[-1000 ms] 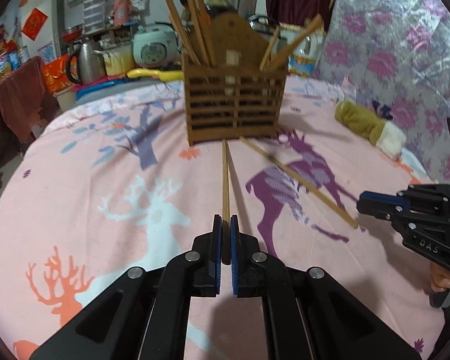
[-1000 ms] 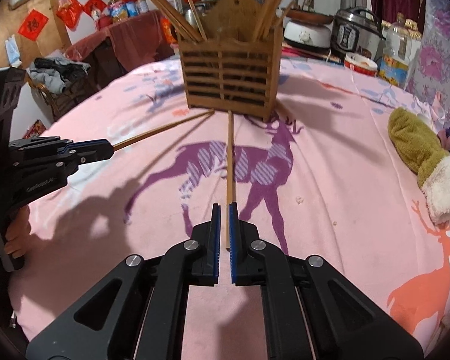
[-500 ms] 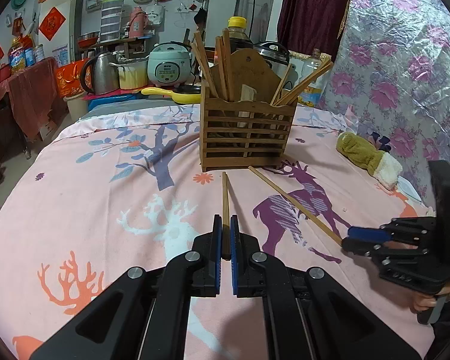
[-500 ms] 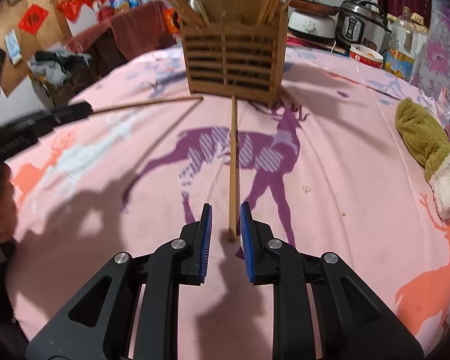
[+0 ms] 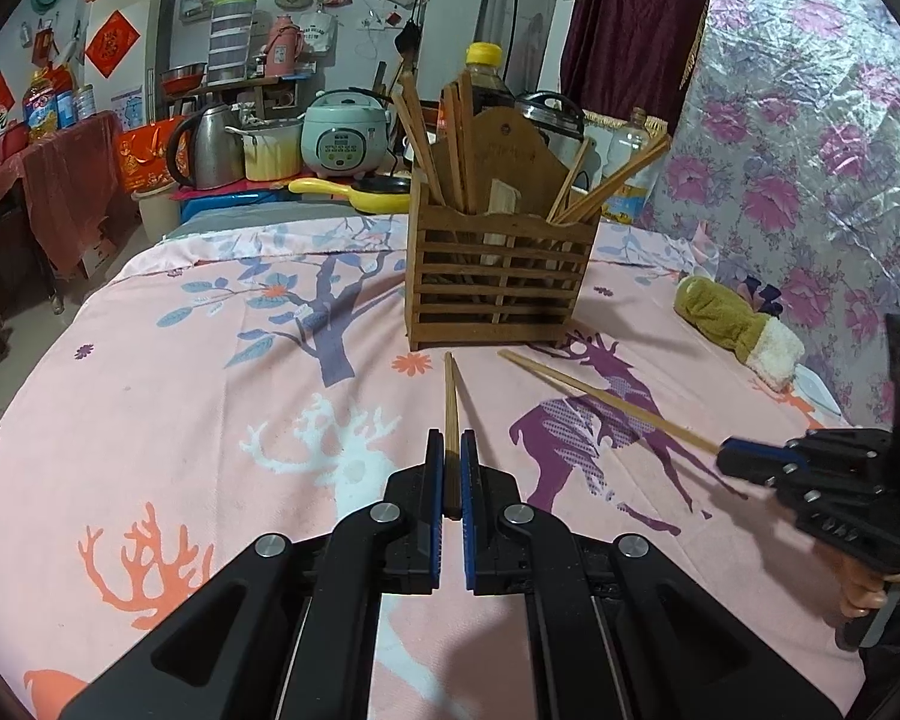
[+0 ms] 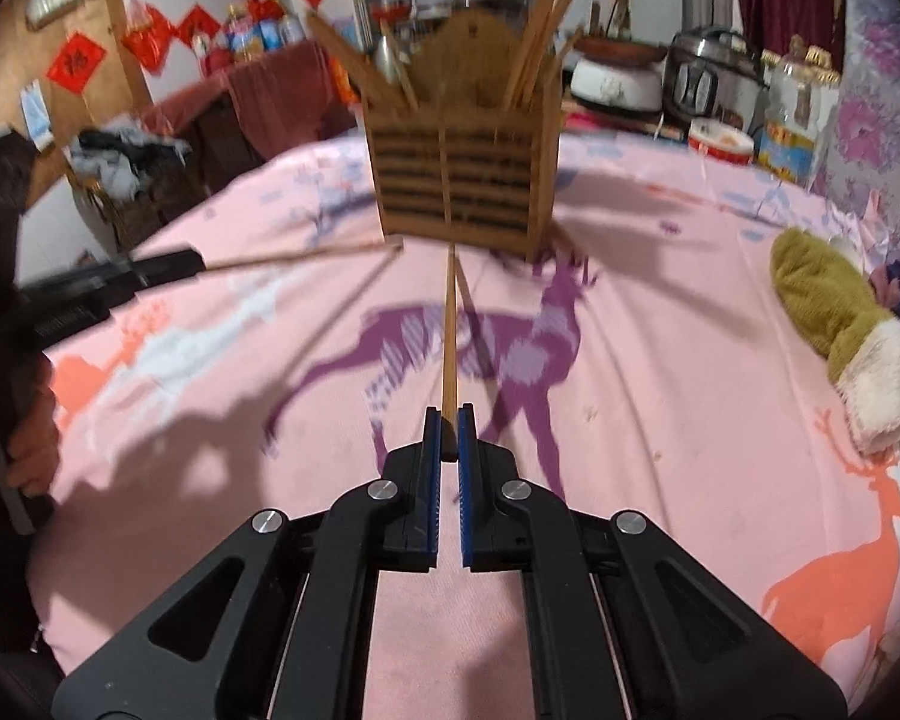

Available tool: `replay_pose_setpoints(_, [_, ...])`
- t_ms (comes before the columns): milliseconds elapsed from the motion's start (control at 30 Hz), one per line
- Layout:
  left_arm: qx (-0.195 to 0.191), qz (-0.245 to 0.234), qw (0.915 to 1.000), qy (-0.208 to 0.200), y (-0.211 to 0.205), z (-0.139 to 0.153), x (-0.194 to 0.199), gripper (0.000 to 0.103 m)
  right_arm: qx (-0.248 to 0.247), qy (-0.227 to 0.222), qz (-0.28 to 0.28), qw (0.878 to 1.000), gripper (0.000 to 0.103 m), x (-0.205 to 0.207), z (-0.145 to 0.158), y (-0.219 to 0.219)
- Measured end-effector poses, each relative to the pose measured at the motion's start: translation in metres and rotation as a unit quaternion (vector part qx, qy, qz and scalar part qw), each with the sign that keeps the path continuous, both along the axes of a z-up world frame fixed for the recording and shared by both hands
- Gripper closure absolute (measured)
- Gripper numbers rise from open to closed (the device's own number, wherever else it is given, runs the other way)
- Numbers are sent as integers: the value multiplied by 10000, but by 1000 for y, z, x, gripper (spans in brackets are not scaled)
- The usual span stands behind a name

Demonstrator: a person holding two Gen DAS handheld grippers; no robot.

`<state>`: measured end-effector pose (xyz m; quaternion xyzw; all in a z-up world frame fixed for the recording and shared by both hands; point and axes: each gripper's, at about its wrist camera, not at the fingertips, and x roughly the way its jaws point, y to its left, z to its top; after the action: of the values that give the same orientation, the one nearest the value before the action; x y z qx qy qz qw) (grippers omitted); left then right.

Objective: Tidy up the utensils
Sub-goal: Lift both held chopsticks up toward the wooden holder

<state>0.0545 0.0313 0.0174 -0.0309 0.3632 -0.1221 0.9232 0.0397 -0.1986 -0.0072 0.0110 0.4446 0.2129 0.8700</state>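
Observation:
A slatted wooden utensil holder (image 5: 498, 276) stands upright on the pink deer-print tablecloth (image 5: 180, 396), with several chopsticks leaning out of it. My left gripper (image 5: 448, 456) is shut on the near end of a wooden chopstick (image 5: 450, 402) whose far tip points at the holder's base. In the right wrist view my right gripper (image 6: 448, 426) is shut on a second chopstick (image 6: 448, 336), which also aims at the holder (image 6: 462, 180). Each gripper shows in the other's view: the right gripper (image 5: 750, 459) at the right, the left gripper (image 6: 168, 264) at the left.
An olive mitten with a white cuff (image 5: 732, 324) lies right of the holder. Beyond the table's far edge stand a rice cooker (image 5: 345, 141), a kettle (image 5: 210, 147) and a yellow pan (image 5: 354, 189). A floral sheet (image 5: 810, 150) hangs at the right.
The right gripper's jaws stood apart around its chopstick half a second ago and are now closed on it. The left wrist view has tilted up a little; its grip is unchanged.

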Motion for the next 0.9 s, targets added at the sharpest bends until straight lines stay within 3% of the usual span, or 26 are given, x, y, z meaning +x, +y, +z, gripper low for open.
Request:
replay_pose_setpoints(200, [-133, 71, 9996, -231, 6, 11, -6, 97, 500, -626, -247, 9965, 97, -7, 29, -16])
replay_pose_setpoints(467, [-415, 199, 9979, -462, 19, 24, -12, 97, 1036, -1106, -670, 9862, 97, -10, 50, -39])
replay_pose_setpoints(900, [-534, 303, 9963, -598, 27, 30, -15, 97, 1133, -1333, -793, 9814, 97, -14, 57, -44])
